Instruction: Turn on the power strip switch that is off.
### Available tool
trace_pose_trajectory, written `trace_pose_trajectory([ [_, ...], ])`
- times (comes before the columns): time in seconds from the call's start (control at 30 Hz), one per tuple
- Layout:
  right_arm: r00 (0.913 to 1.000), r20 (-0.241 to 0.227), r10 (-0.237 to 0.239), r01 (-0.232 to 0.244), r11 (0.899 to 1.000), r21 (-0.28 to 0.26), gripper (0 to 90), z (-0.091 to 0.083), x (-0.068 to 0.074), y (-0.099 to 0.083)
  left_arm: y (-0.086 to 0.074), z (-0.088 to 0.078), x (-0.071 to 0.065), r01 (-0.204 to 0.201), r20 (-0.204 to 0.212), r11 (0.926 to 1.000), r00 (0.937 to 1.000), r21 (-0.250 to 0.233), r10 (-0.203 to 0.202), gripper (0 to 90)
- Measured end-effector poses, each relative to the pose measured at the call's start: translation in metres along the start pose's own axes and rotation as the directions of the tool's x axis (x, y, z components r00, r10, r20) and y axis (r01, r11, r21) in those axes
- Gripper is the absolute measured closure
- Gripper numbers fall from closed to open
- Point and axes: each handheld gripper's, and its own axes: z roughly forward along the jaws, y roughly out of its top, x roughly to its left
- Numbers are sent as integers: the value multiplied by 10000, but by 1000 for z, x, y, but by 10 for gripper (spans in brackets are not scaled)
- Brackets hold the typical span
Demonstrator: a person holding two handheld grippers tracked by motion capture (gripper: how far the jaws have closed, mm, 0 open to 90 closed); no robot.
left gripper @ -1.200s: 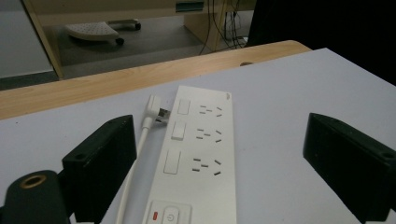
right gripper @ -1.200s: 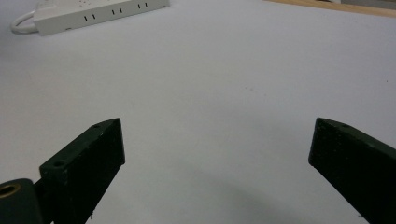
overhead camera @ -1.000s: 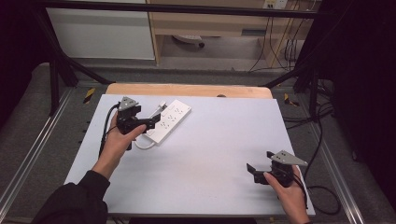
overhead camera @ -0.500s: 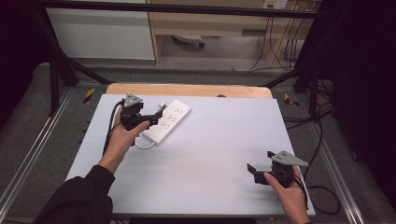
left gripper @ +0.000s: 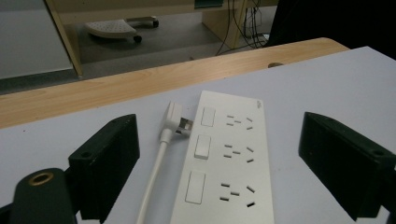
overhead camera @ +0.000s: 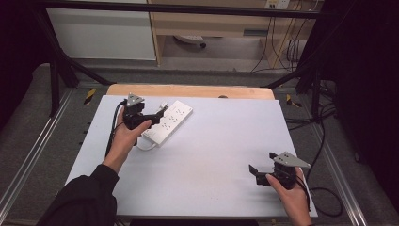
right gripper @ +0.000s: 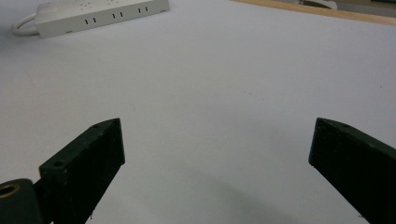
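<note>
**Left gripper closes in on the power strip**

Since a second ago, our left gripper (overhead camera: 157, 114) has edged toward twelve o'clock, jaws wide over the power strip (overhead camera: 170, 121) at the desk's (overhead camera: 226, 141) ten o'clock. Our right gripper (overhead camera: 256, 172) idles wide at five o'clock. We risk knocking the loose plug (left gripper: 175, 120) beside the strip, or skidding the strip if one jaw touches first.

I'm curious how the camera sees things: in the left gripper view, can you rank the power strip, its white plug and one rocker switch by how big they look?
1. Power strip, largest by far.
2. White plug.
3. Nearest rocker switch. It looks close to the plug in size, and it lies nearer the camera, so ranks two and three are unsure.
</note>
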Motion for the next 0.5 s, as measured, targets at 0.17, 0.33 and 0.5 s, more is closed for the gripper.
trace_pose_trajectory([
  [0.17, 10000, 10, -9, 9, 10000, -15, 39, -1, 1, 0, -2, 4, 3, 2, -128, 10000, 9999, 1, -2, 131],
  [0.33, 10000, 55, -29, 29, 10000, 68, 39, -2, -1, -1, -4, 7, 7, 0, -285, 10000, 9996, 70, 2, 132],
  [0.5, 10000, 21, 28, -28, 10000, 74, 39, -2, 0, -1, -6, 13, 8, 111, -277, 9999, 9996, 35, -110, 137],
])
